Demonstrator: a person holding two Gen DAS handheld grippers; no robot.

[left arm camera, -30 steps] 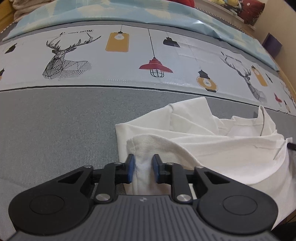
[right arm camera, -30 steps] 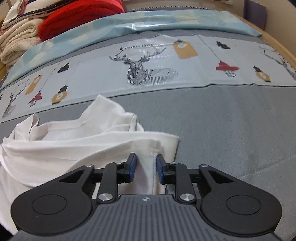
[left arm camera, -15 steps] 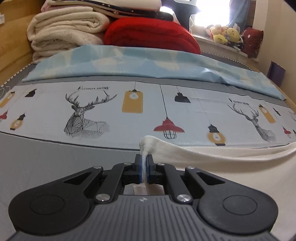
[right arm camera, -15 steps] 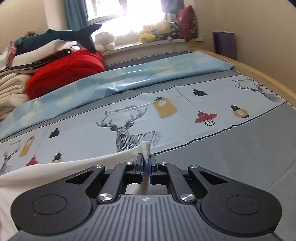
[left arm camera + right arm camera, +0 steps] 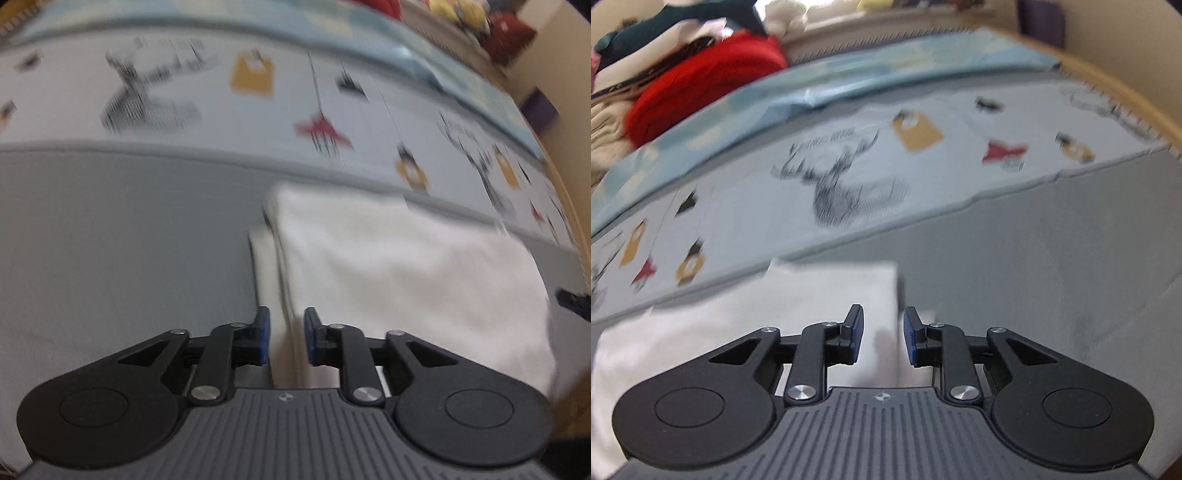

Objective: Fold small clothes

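A white garment (image 5: pixel 399 266) lies folded flat on the grey bed cover, blurred by motion. My left gripper (image 5: pixel 286 334) is open, its jaws astride the garment's near left edge. In the right wrist view the garment (image 5: pixel 798 314) lies flat with a straight far edge. My right gripper (image 5: pixel 883 338) is open over the garment's near right edge. The tip of the right gripper (image 5: pixel 574 302) shows at the right edge of the left wrist view.
A pale sheet printed with deer and lamps (image 5: pixel 849 184) lies beyond the garment. A light blue cover (image 5: pixel 849 81), a red blanket (image 5: pixel 701 88) and stacked linens lie at the back. The wooden bed edge (image 5: pixel 1126 96) runs along the right.
Both grippers were shut on the garment's edge and held it up half a second ago. They have come down and opened, and the garment lies folded flat.
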